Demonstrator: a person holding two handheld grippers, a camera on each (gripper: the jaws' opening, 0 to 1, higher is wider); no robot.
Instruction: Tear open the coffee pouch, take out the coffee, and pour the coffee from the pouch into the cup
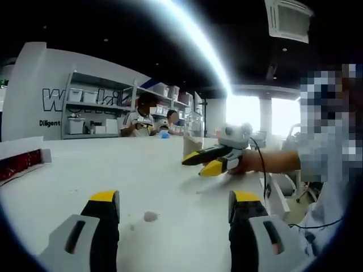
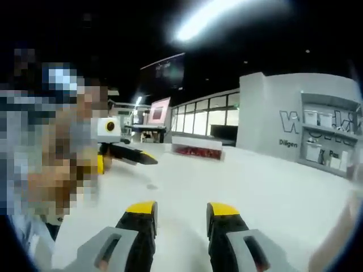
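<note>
My left gripper (image 1: pixel 174 199) stands open low over the white table (image 1: pixel 142 175), with nothing between its yellow-tipped jaws. A hand holds my right gripper (image 1: pixel 198 164) over the table's far right, jaws slightly apart and empty. Just behind it stands a clear glass container (image 1: pixel 193 133), which may be the cup. In the right gripper view, the right gripper (image 2: pixel 181 208) is open over bare table and the left gripper (image 2: pixel 144 157) comes in from the left. A white box with red packs (image 2: pixel 198 149) sits at the far edge; it is also at the left as the red-filled box (image 1: pixel 20 164).
A small crumb (image 1: pixel 150 216) lies on the table between my left jaws. Shelves with white bins (image 1: pixel 93 110) line the back wall, where two people (image 1: pixel 150 120) sit. The table's right edge (image 1: pixel 269 190) runs close to the person holding the grippers.
</note>
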